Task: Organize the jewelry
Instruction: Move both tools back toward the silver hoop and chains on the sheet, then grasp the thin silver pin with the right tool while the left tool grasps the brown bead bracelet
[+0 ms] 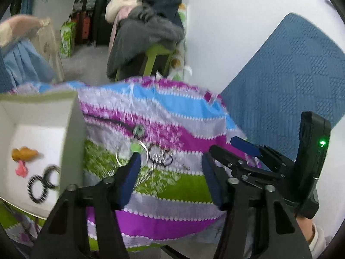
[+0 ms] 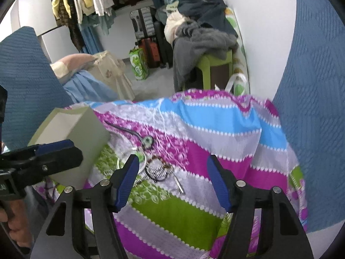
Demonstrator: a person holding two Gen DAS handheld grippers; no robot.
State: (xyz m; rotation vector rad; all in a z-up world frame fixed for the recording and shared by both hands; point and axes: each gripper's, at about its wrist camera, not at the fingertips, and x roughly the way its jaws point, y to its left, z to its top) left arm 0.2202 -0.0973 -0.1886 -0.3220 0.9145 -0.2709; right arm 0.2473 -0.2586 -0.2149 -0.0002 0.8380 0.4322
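Blue-padded fingers of the left gripper (image 1: 170, 161) spread apart above the striped cloth (image 1: 172, 185), nothing between them; same with the right gripper (image 2: 171, 166), jaws apart and empty over the same cloth. Black frames and bolts nearest each lens. In the left wrist view, right gripper at the right edge, beside a black unit with a green light (image 1: 322, 143). In the right wrist view, left gripper at the left edge, a hand (image 2: 13, 226) on its handle. Just past the fingertips, a small heap of jewelry lying on the cloth: a silver ring hoop (image 1: 132, 153), a green round pendant (image 1: 138, 129) on a dark cord, a black-and-white coiled bracelet (image 2: 156, 173) and a thin metal piece (image 2: 179, 183) beside it, all blurred. Left of the heap, an open white box (image 1: 73, 129) with a tall side wall; inside it an orange piece (image 1: 23, 153), a pink piece (image 1: 21, 169) and two black-and-white coiled rings (image 1: 41, 183). Further back, a blue quilted cover (image 1: 291, 75) to the right, a green stool (image 2: 217, 64) piled with grey and dark clothes against a white wall, a green bag (image 2: 139, 64) on the floor, suitcases (image 2: 148, 43) behind, and hanging clothes (image 2: 86, 0) farthest off.
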